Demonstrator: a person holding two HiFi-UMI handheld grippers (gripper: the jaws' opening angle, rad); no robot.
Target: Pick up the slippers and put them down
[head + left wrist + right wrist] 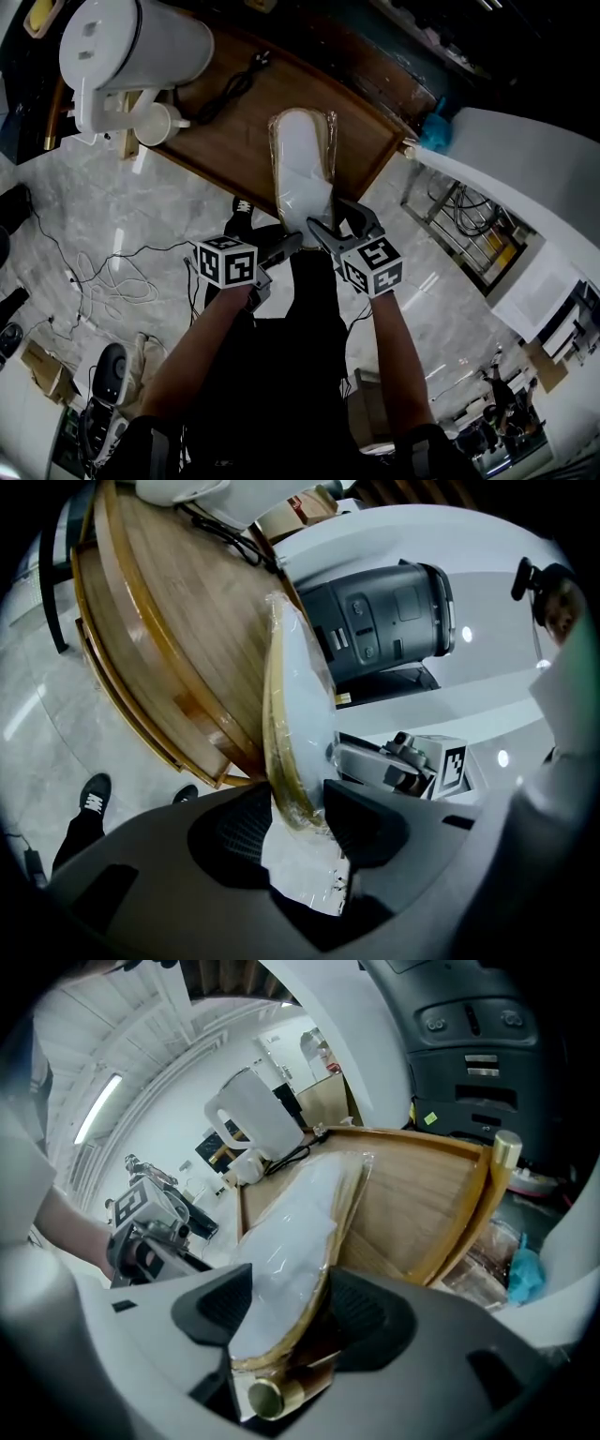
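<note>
Head view: seemingly plastic-wrapped oblong slippers (302,164)

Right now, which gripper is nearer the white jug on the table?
Left. The left gripper grips the slippers on the side toward the white jug; the right gripper grips their far side.

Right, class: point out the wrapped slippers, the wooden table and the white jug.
wrapped slippers (302,164): head view, white upper.
wooden table (239,136): head view, bare top.
white jug (136,42): head view, body.

Left tool (292,242), right tool (330,225) clamped on slippers (302,159)
</note>
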